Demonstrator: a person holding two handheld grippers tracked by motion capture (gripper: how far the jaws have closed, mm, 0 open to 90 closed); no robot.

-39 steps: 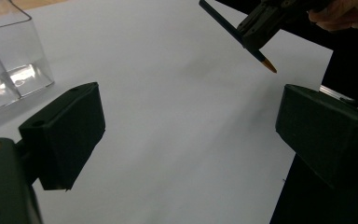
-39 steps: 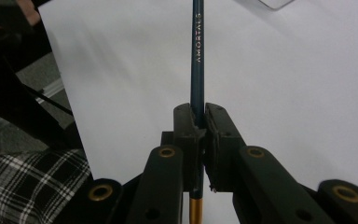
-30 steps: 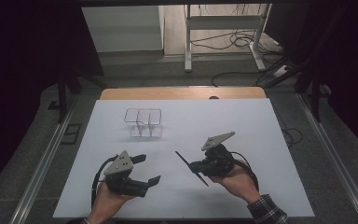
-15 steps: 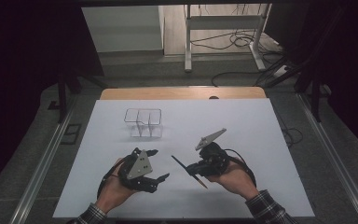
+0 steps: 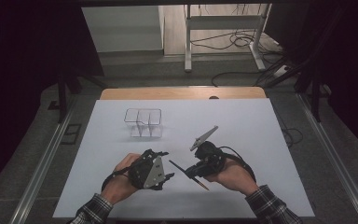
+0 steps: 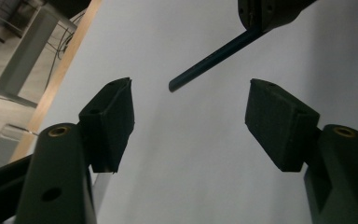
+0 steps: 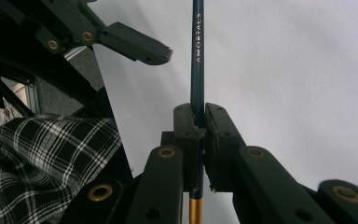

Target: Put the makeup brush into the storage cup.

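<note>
Gripping a dark blue pencil [image 5: 189, 175] tight between its jaws above the white table [image 5: 242, 126], the right gripper [image 5: 195, 171] points it toward the left gripper [image 5: 168, 166], whose jaws stand wide apart.

The left gripper [image 6: 189, 119] looked along its two black jaws, which stood wide apart with only the white counter [image 6: 200, 177] between them. Past the jaws, a dark blue pencil [image 6: 212, 60] slanted down from the upper right, its blunt end hanging just beyond the gap and nearer the left jaw. The pencil's upper part ran into the dark body of the right gripper [image 6: 265, 11] at the top edge. Along the left, the counter's wooden edge [image 6: 70, 56] showed, with grey table legs [image 6: 21, 58] and floor beyond it.
</note>
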